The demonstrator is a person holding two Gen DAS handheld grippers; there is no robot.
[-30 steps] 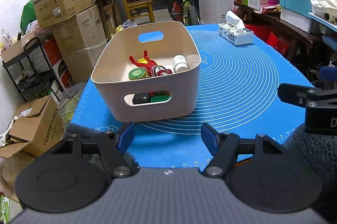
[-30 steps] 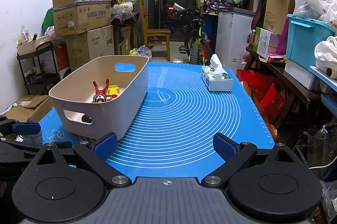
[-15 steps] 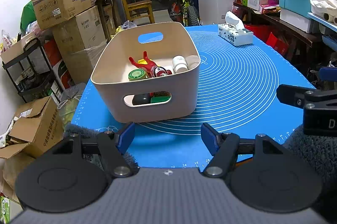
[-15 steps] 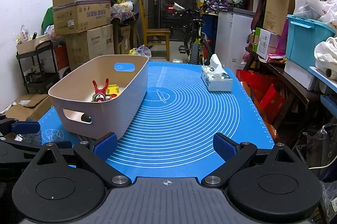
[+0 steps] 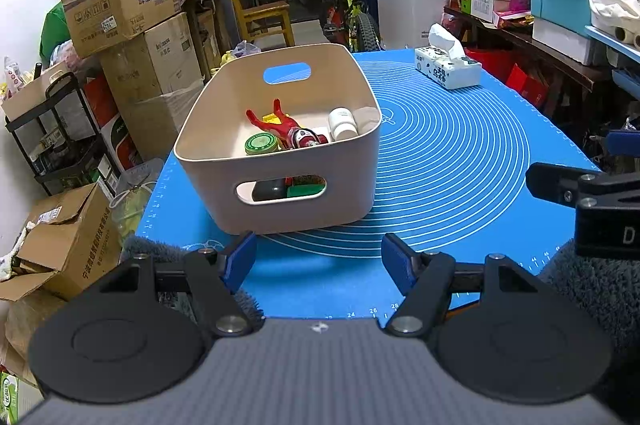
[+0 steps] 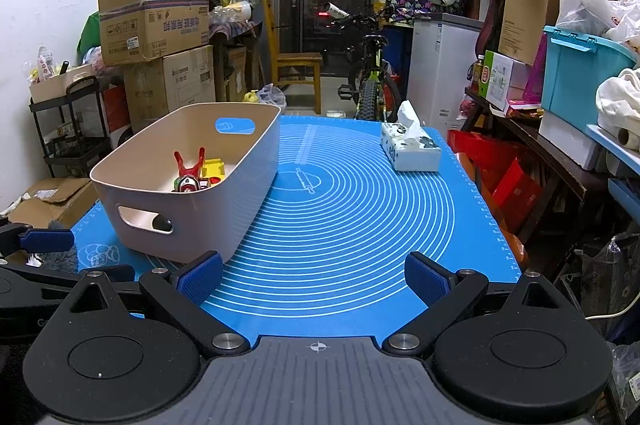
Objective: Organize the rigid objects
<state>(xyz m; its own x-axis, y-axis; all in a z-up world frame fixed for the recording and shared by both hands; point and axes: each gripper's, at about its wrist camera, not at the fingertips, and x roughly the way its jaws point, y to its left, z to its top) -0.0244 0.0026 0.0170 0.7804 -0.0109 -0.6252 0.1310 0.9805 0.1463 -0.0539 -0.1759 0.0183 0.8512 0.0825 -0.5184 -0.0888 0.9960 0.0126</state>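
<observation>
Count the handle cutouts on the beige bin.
2. One cutout is in the bin's near end wall, facing the left tongs; the other is in the far end wall. The long sides show none.

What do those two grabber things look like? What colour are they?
Both look alike. The left gripper and the right gripper have black plastic arms with silver screws, two round black discs, and a ribbed grey body marked with a small crosshair. Their fingertips carry dark blue textured pads. Fuzzy grey sleeve fabric shows beside the left one.
</observation>
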